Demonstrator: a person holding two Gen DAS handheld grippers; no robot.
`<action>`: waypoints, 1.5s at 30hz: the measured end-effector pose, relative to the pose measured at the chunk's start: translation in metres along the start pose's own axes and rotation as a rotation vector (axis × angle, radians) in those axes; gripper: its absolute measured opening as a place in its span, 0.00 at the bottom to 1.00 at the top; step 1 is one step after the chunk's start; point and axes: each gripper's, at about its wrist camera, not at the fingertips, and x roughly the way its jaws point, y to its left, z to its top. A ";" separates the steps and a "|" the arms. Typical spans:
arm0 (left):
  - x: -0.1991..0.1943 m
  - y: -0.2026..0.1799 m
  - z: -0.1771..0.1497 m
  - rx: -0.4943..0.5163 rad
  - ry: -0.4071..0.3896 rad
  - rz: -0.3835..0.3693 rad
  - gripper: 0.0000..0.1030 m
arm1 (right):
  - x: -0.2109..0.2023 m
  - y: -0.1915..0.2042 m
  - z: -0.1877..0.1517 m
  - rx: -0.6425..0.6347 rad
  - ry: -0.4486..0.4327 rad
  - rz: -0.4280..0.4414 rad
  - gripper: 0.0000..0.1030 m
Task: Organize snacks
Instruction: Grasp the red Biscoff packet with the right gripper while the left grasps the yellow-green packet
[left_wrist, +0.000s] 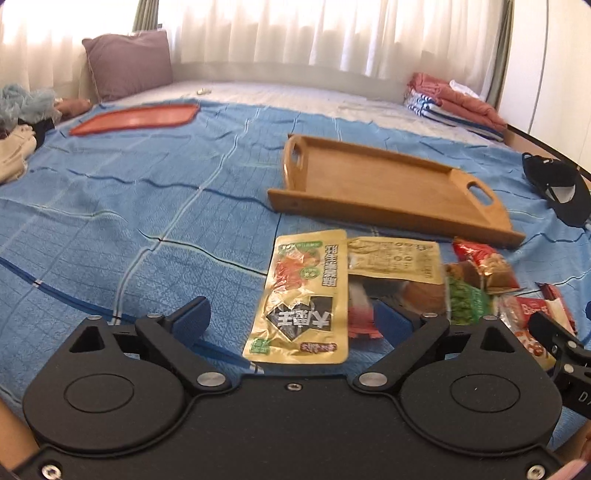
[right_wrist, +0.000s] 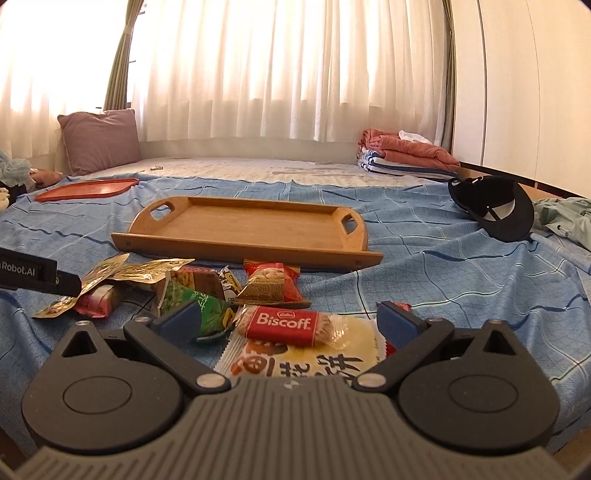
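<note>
The left gripper (left_wrist: 295, 317) gapes wide over a flat gold foil snack pouch (left_wrist: 300, 299), unpinched. The right gripper (right_wrist: 288, 323) spreads wide, empty, around a red Biscoff biscuit packet (right_wrist: 282, 326); the rectangular wooden handled tray (right_wrist: 236, 221) lies beyond.

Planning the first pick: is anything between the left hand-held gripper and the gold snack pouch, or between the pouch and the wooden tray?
Nothing visible. The gold pouch lies between the left hand-held gripper's open jaws; only bedspread separates it from the wooden tray.
</note>
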 end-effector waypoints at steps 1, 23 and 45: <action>0.005 0.001 -0.001 -0.005 0.009 0.001 0.91 | 0.003 0.001 -0.001 0.007 0.004 -0.004 1.00; 0.027 -0.003 -0.014 -0.016 -0.002 -0.164 0.59 | 0.034 0.010 -0.012 0.034 0.033 -0.074 0.90; 0.027 0.013 -0.008 -0.162 -0.005 -0.187 0.85 | 0.021 0.020 -0.010 -0.026 0.005 -0.032 0.74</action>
